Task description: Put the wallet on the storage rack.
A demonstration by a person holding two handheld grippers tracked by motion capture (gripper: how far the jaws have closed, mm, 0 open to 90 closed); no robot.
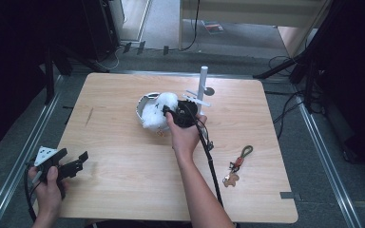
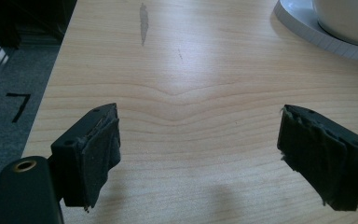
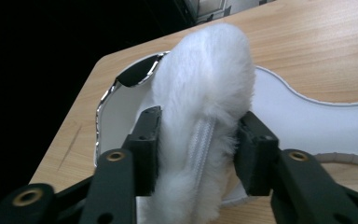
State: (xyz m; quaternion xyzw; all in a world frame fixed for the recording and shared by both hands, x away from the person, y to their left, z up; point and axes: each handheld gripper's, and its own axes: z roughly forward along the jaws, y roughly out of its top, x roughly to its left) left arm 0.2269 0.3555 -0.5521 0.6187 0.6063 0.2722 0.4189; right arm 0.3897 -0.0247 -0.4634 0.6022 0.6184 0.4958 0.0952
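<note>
The white fluffy pouch (image 3: 205, 93), a furry item with a zip running along its near edge, sits in the white tray (image 3: 307, 116) at the middle of the table (image 1: 123, 190), toward the far side. The right gripper (image 3: 196, 149) is clamped on it: one jaw presses into the fur on either side of the zip, and the pile bulges out above and below the pads. In the high view the same gripper (image 1: 183, 114) is seen at the tray's right rim with the person's right hand (image 1: 185, 137) behind it. Whether the pouch is bearing on the tray floor or is already lifted off it cannot be told from these pictures. The left gripper (image 1: 71, 164) is held at the near left corner of the table, well apart from the tray, jaws spread wide and empty; its own view shows bare wood between the pads (image 2: 98, 154). Just beyond the tray stands a white post with short pegs (image 1: 202, 90). A key ring with a leather fob (image 1: 237, 166) lies on the right half of the table, untouched. Assessment: the grasp is made and appears firm; the lift and placement of the pouch, likely out of the tray, remain to be done.
</note>
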